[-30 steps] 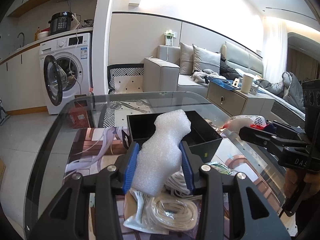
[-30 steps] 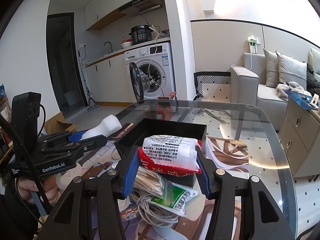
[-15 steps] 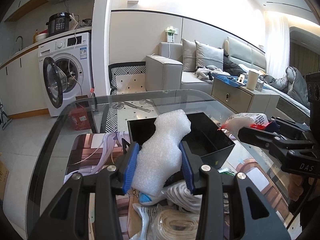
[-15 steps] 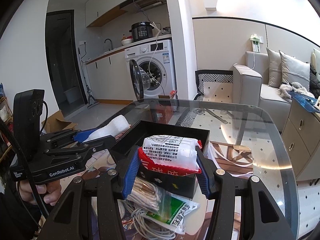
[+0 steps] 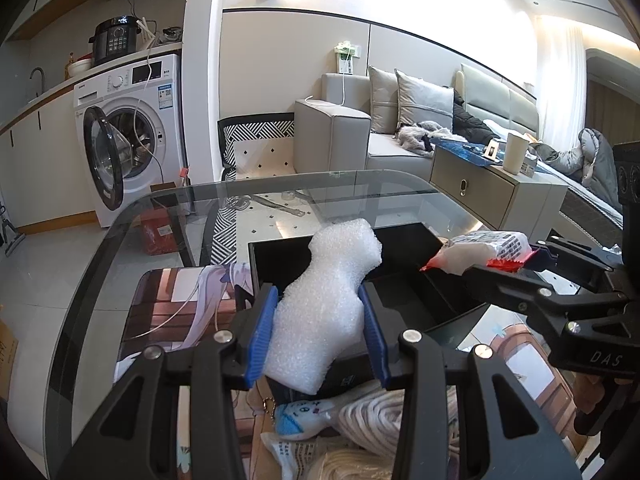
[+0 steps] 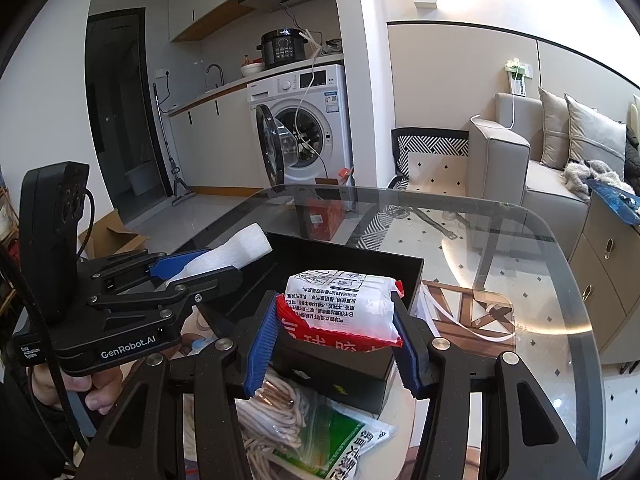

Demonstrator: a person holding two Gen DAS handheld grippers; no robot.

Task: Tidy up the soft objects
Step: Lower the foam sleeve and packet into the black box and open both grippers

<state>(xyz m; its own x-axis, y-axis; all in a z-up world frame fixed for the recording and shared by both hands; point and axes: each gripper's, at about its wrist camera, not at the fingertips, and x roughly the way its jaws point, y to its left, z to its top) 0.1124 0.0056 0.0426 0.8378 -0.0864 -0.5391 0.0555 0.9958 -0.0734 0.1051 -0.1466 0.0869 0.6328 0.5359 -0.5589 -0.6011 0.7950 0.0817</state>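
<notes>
My left gripper point(image 5: 318, 330) is shut on a white foam piece point(image 5: 326, 300) and holds it over the near edge of the black bin point(image 5: 404, 292). My right gripper point(image 6: 334, 338) is shut on a white and red soft packet point(image 6: 340, 306) and holds it over the near wall of the same black bin point(image 6: 352, 258). The right gripper with the packet point(image 5: 484, 246) shows at the right of the left wrist view. The left gripper with the foam piece point(image 6: 236, 250) shows at the left of the right wrist view.
The bin stands on a glass table point(image 5: 360, 184) with a printed mat point(image 5: 176, 300). Coiled white rope point(image 5: 372, 412), a small white and blue plush point(image 5: 304, 414) and a green bag of cord point(image 6: 320, 436) lie below the grippers. A washing machine point(image 5: 132, 136) and sofa point(image 5: 360, 128) stand behind.
Both grippers have moved forward with their loads, from above the pile of rope and bags to over the black bin's near edge. Both stay shut.
</notes>
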